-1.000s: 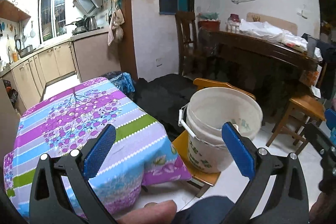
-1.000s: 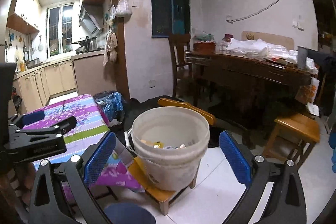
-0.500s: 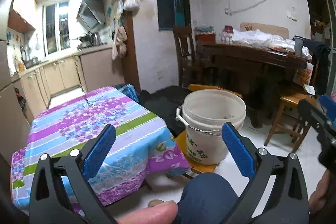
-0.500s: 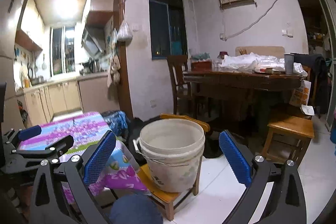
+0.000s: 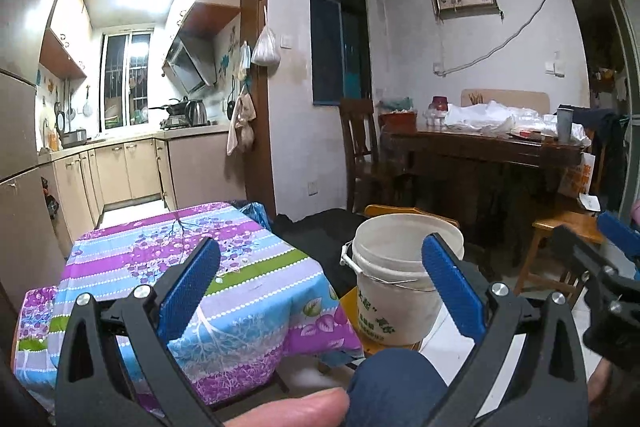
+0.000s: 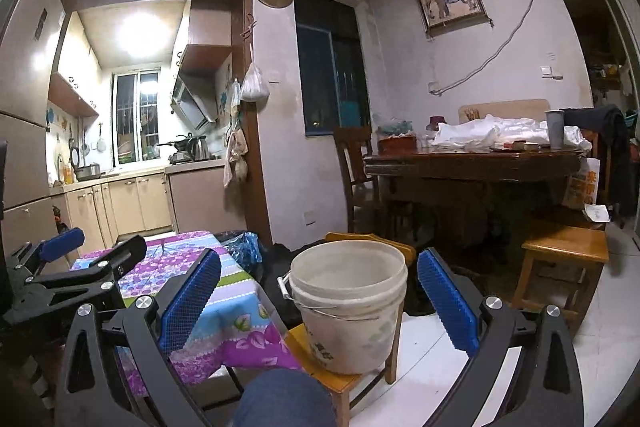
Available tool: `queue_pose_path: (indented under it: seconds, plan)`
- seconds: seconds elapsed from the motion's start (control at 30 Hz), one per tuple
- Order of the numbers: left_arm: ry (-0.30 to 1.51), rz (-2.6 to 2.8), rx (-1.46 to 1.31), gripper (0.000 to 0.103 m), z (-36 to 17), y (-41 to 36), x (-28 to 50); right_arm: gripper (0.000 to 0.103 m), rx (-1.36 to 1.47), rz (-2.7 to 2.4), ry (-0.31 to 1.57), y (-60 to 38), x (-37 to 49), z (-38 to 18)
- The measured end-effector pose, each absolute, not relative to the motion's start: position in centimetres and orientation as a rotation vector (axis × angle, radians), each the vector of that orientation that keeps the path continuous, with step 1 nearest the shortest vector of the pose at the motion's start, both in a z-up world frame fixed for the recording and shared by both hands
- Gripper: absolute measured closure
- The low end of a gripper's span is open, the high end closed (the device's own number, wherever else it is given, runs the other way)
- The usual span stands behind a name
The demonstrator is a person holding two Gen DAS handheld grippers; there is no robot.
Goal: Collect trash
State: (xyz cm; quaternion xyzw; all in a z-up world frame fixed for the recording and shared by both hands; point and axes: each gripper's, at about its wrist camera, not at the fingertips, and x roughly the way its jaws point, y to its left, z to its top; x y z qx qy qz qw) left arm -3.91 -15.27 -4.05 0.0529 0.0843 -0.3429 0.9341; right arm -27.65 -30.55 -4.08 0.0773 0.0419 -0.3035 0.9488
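A white plastic bucket (image 5: pixel 394 291) stands on a small wooden stool (image 6: pixel 344 383) beside a low table with a purple, blue and green floral cloth (image 5: pixel 192 275). The bucket also shows in the right wrist view (image 6: pixel 352 307); its inside is hidden from this low angle. My left gripper (image 5: pixel 320 283) is open and empty, held back from the table and bucket. My right gripper (image 6: pixel 318 287) is open and empty, facing the bucket from a distance. No trash shows on the cloth.
A dark dining table (image 6: pixel 472 163) piled with white bags stands at the right back, with a wooden chair (image 6: pixel 356 171) and another wooden stool (image 6: pixel 564 251). A blue bag (image 6: pixel 246 247) lies behind the low table. The kitchen (image 5: pixel 132 131) opens at the left. My knee (image 5: pixel 396 383) is below.
Both grippers have pulled back and tilted upward; the views now show more wall and ceiling, and the bucket's contents have dropped out of sight. Both stay open.
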Motion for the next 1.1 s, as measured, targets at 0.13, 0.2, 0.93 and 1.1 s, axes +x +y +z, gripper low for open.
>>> queue_pose_path:
  seconds: [0.13, 0.2, 0.93, 1.1]
  plan:
    - [0.178, -0.706, 0.103, 0.006, -4.4, -15.3, -3.8, 0.005, 0.154, -0.61, 0.092, -30.7, -27.2, -4.1]
    - [0.184, -0.702, 0.1, 0.006, -4.4, -15.3, -3.7, 0.005, 0.155, -0.61, 0.092, -30.8, -27.1, -4.1]
    - [0.193, -0.684, 0.106, 0.006, -4.7, -14.9, -4.0, 0.005, 0.174, -0.564, 0.142, -31.3, -25.1, -4.4]
    - [0.211, -0.677, 0.1, 0.006, -4.7, -14.9, -3.5, 0.005, 0.178, -0.553, 0.175, -31.4, -24.3, -4.7]
